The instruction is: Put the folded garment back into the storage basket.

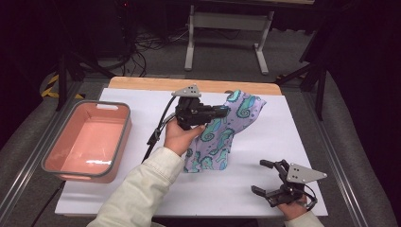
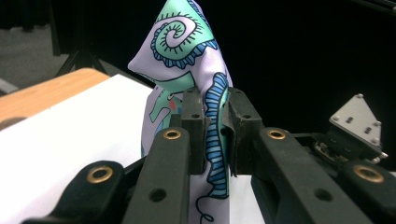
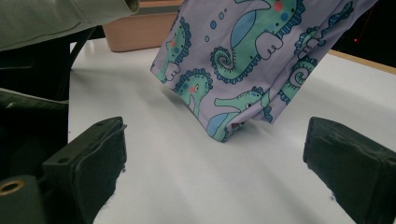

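A thin, soft cloth (image 1: 222,132) hangs over the middle of the table, lilac with a printed pattern of green and blue seahorses outlined in dark ink. Its upper part is bunched into a peak, and it falls in loose folds to a lower corner that rests on the white sheet (image 1: 265,142) covering the tabletop. In the left gripper view the fabric (image 2: 187,70) rises to a pointed tip above the jaws, with a curled green tail and a ribbed blue band running down between them.

The left gripper (image 1: 215,112) holds the cloth up: its two black, blocky jaws are pressed together on a fold of the fabric, seen close in its own view (image 2: 215,126). The hand (image 1: 179,135) gripping it comes out of a pale, coarse-woven sleeve (image 1: 137,194).

The right gripper (image 1: 265,177) sits near the front right edge of the table, well apart from the cloth, its jaws spread wide with nothing between them. Its own view (image 3: 215,154) shows the matte, rough-faced pads at either side and the cloth's lower folds (image 3: 243,60) beyond. A grey three-cornered metal plate (image 1: 305,174) tops it.

At the table's left stands a rectangular pink tub (image 1: 56,156) with rounded corners, a grey rim and a glossy inside. A strip of bare wood (image 1: 142,84) shows along the table's far edge.
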Action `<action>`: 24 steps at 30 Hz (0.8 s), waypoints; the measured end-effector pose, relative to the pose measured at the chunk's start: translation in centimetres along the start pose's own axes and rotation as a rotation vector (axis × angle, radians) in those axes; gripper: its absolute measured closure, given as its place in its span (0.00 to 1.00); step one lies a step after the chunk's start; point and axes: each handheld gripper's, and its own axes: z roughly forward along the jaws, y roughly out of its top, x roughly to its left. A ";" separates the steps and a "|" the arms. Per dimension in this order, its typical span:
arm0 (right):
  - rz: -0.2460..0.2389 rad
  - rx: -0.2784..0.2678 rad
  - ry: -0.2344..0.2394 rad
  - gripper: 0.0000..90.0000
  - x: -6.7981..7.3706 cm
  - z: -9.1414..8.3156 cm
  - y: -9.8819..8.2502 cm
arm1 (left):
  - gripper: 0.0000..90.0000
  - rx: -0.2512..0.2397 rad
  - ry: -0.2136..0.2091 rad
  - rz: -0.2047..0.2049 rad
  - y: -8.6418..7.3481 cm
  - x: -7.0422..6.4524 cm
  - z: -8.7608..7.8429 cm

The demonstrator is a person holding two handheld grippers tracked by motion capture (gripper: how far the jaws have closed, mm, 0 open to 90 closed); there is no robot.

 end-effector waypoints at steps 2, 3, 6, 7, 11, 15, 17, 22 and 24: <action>-0.002 -0.002 0.004 0.07 0.0 0.0 0.0 | 0.89 0.001 -0.012 0.018 0.1 0.0 -0.3; -0.003 -0.003 0.007 0.07 0.0 0.0 0.0 | 0.89 0.004 -0.018 0.024 0.2 0.0 -0.5; -0.005 -0.004 0.009 0.07 0.1 0.0 0.0 | 0.89 0.004 -0.022 0.036 0.4 0.0 -0.9; -0.005 -0.004 0.008 0.07 0.1 0.0 0.0 | 0.89 0.005 -0.026 0.041 0.6 -0.1 -1.1; -0.006 -0.002 0.007 0.07 0.1 0.0 0.0 | 0.89 -0.001 -0.039 0.062 1.1 -0.4 -1.8; -0.005 -0.002 0.008 0.07 0.1 0.0 0.0 | 0.89 -0.003 -0.062 0.078 1.6 -0.5 -2.6; -0.006 -0.001 0.007 0.07 0.1 0.0 0.0 | 0.89 -0.004 -0.069 0.088 1.9 -0.6 -3.2; -0.005 -0.001 0.006 0.07 0.1 0.1 0.0 | 0.89 -0.011 -0.067 0.105 2.3 -0.7 -4.6; -0.006 0.000 0.006 0.07 0.1 0.1 0.0 | 0.89 -0.014 -0.067 0.108 2.5 -0.7 -4.9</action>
